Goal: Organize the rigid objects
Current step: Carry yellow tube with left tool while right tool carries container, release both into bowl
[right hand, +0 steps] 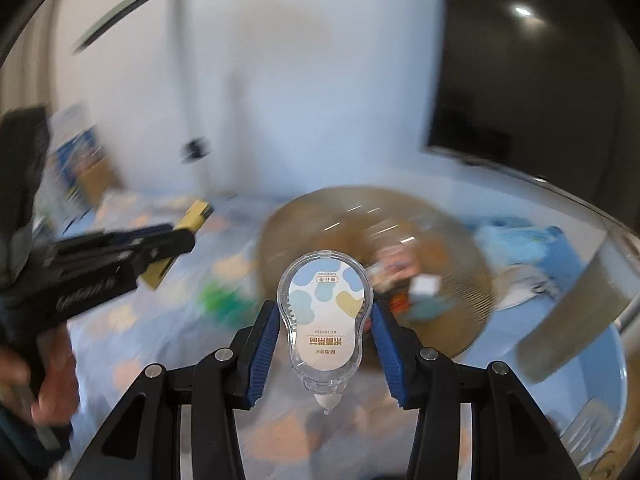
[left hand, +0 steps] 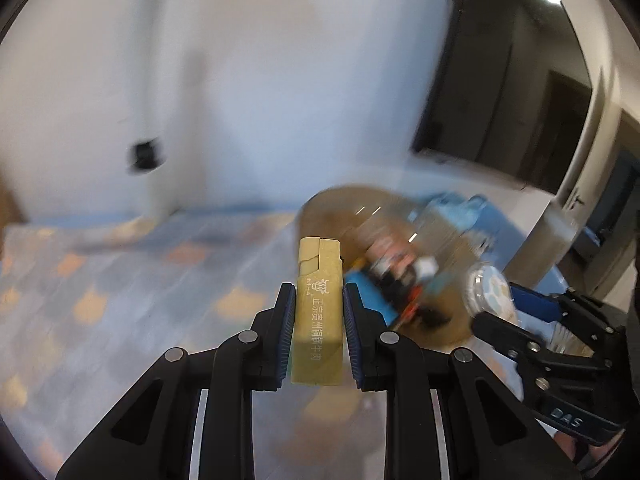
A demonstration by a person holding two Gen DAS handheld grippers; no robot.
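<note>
My left gripper point(left hand: 319, 292) is shut on a tan oblong box point(left hand: 318, 320) with white print, and the box stands up between the blue pads. My right gripper point(right hand: 325, 310) is shut on a clear correction tape dispenser point(right hand: 325, 320) with blue and tan blots on its label and its tip toward the camera. Both are lifted above the patterned cloth. In the right wrist view the left gripper point(right hand: 176, 240) carries the box point(right hand: 192, 216) at the left. In the left wrist view the right gripper point(left hand: 496, 304) and the dispenser point(left hand: 490, 290) show at the right.
A round woven basket point(right hand: 288, 216) holding several small blurred items sits ahead on the blue and orange cloth point(left hand: 120, 280). A green object point(right hand: 220, 300) lies left of it. A blue tub point(right hand: 612, 360) is at the right. A dark screen point(left hand: 500, 100) hangs on the wall. A person's hand point(right hand: 52, 380) is at the lower left.
</note>
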